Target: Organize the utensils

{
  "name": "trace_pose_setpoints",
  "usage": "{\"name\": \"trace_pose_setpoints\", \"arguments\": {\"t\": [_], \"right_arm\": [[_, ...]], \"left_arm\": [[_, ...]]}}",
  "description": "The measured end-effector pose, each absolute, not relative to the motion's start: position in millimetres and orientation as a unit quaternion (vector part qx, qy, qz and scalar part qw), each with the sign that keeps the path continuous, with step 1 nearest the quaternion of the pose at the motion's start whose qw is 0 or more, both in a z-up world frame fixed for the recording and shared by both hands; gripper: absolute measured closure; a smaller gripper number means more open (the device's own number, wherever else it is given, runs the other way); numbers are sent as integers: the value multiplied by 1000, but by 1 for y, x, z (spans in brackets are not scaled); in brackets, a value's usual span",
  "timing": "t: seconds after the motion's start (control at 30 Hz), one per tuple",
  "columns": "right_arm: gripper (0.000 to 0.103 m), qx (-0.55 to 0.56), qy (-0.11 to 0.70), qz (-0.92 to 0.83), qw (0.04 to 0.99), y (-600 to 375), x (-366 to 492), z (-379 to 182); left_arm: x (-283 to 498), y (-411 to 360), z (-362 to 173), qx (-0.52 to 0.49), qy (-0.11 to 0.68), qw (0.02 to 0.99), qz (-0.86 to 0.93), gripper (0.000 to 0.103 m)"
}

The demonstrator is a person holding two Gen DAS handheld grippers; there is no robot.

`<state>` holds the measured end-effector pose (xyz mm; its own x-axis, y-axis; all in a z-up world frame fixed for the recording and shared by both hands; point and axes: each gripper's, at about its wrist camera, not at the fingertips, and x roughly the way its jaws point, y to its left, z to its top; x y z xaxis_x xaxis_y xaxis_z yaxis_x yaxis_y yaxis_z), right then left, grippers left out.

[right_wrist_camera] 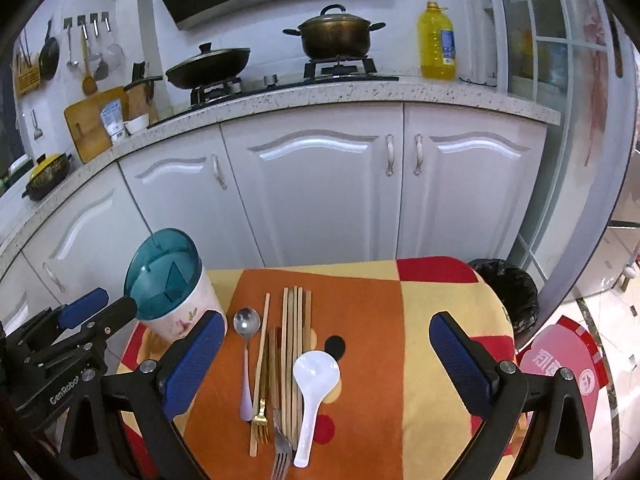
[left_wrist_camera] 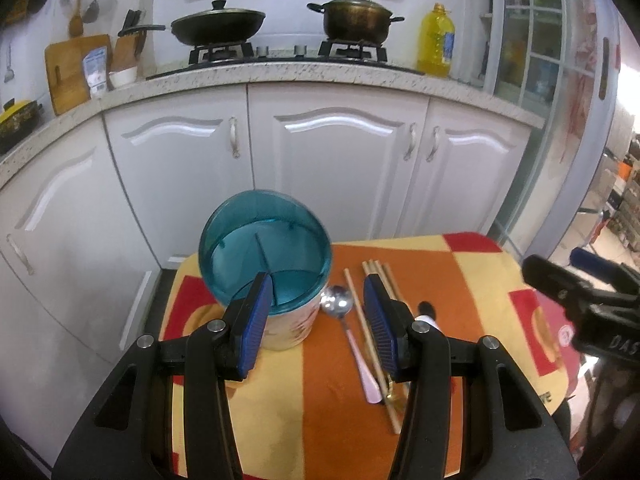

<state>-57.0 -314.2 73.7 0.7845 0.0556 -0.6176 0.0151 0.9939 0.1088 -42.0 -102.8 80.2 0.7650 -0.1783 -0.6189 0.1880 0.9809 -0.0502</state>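
A utensil holder point(left_wrist_camera: 276, 280) with a teal divided top and a white floral body point(right_wrist_camera: 176, 300) stands at the left of the cloth-covered table. Beside it lie a metal spoon point(right_wrist_camera: 247, 344) with a pale handle, several wooden chopsticks point(right_wrist_camera: 295, 344), a gold fork point(right_wrist_camera: 262, 420), a silver fork point(right_wrist_camera: 280, 452) and a white plastic spoon point(right_wrist_camera: 314, 384). My left gripper point(left_wrist_camera: 318, 308) hovers open above the holder and the metal spoon point(left_wrist_camera: 338, 302), nothing between its fingers. My right gripper point(right_wrist_camera: 328, 344) is open wide above the row of utensils, holding nothing.
The table carries an orange, yellow and red cloth point(right_wrist_camera: 440, 312). White kitchen cabinets point(right_wrist_camera: 320, 192) stand just behind it, with a stove, pots and an oil bottle point(right_wrist_camera: 437, 42) on the counter. A black-lined bin point(right_wrist_camera: 508, 292) and a red stool point(right_wrist_camera: 564, 360) stand at the right.
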Motion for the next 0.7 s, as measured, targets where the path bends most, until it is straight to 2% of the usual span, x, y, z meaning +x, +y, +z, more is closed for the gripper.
{"name": "trace_pose_setpoints", "arguments": {"t": [0.7], "right_arm": [[0, 51, 327, 10, 944, -313, -59, 78]], "left_arm": [[-46, -111, 90, 1, 328, 940, -98, 56]]}}
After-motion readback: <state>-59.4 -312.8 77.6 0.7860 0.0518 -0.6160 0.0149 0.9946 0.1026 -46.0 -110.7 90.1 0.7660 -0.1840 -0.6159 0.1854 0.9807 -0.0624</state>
